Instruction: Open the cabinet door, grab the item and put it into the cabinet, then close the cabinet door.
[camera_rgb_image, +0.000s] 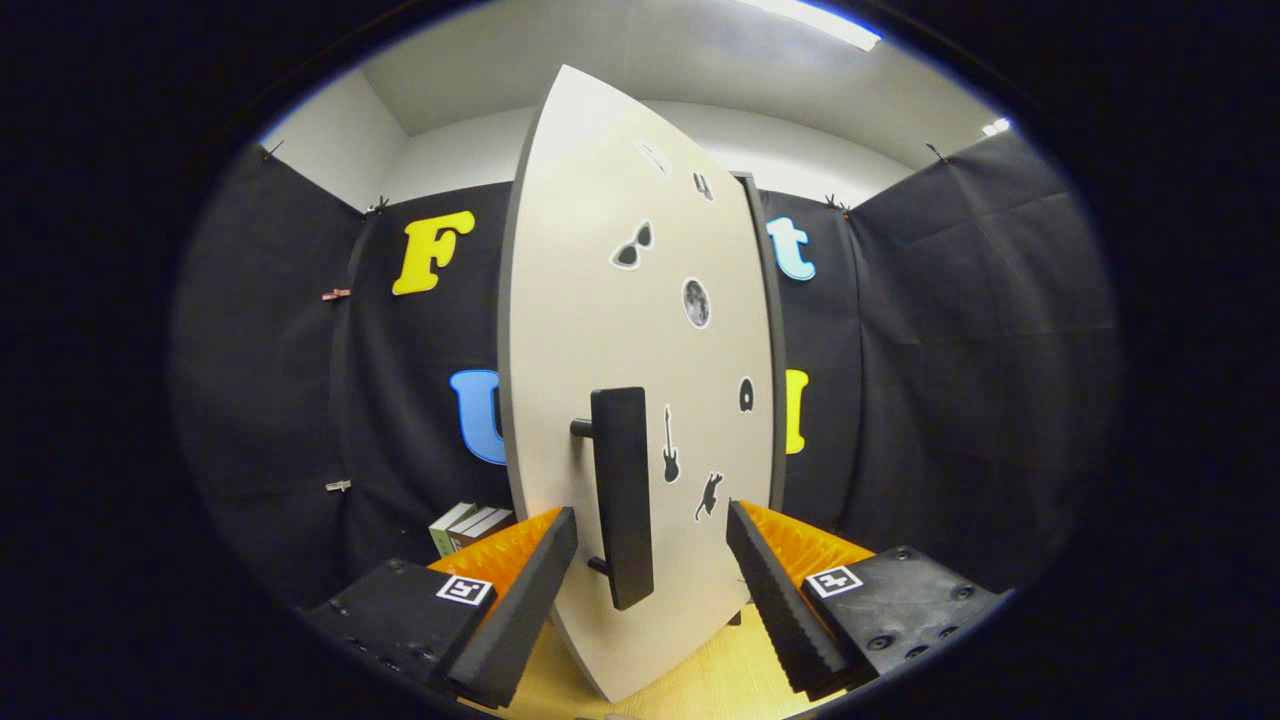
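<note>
My fingers (650, 600) spread wide, gripping nothing; cabinet door (600, 300) handle (622, 495) stands upright between them, just ahead.

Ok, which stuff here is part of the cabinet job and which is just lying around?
For the job:
- cabinet door, swung open
- door handle, between the spread fingers, not touched
- gripper, open

Just lying about:
- books on the table, beyond the left finger
- stickers on the door
</note>
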